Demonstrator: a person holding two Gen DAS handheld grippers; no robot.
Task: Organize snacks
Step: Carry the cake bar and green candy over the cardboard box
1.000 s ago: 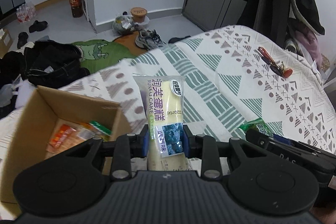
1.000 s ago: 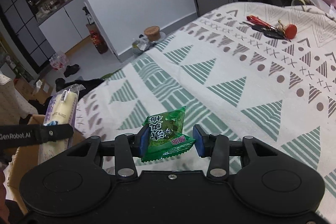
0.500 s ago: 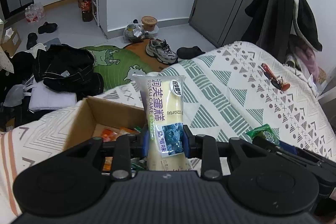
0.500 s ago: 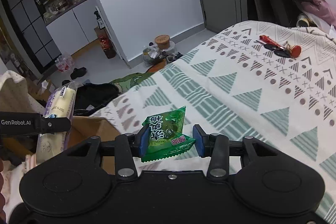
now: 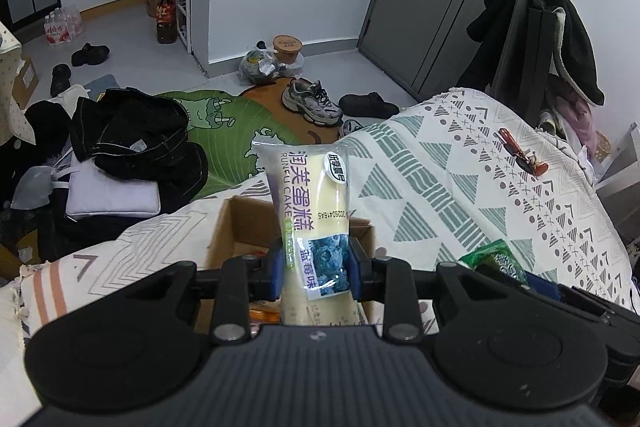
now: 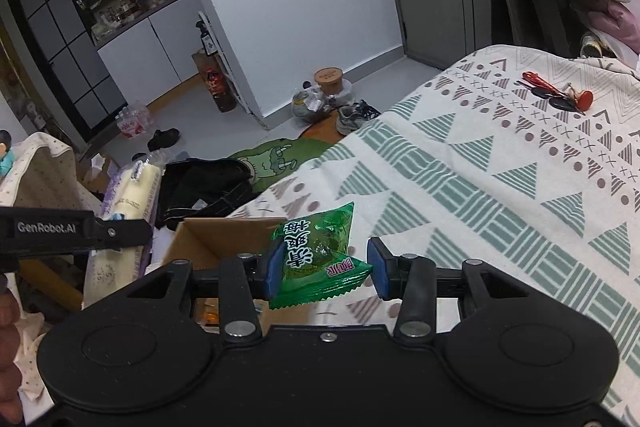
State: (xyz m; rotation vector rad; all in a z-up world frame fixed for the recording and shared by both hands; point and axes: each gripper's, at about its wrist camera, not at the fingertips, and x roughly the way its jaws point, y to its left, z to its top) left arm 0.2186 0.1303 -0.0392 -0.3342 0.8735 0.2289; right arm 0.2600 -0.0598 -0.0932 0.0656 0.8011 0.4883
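Behind everything in your left wrist view lies a cluttered floor with a green rug point(image 5: 224, 131), black clothes point(image 5: 140, 143) and sneakers point(image 5: 312, 103), and nearer you a bed under a patterned bedspread point(image 5: 460, 179). Your left gripper point(image 5: 316, 269) has its jaws pinching a yellow cake packet point(image 5: 308, 211), which stands upright above an open cardboard box point(image 5: 240, 223) resting on the bed. At the right edge you see part of a green snack packet point(image 5: 494, 261).

Your right wrist view shows the same bedspread point(image 6: 460, 187), with keys point(image 6: 560, 95) lying far off on it. Your right gripper point(image 6: 324, 269) holds the green snack packet point(image 6: 320, 251): the left pad touches it, while the right pad stands just clear, so the jaws look slightly spread. It hangs beside the cardboard box point(image 6: 212, 231). At the left, your left gripper point(image 6: 80, 233) carries the cake packet point(image 6: 132, 195).
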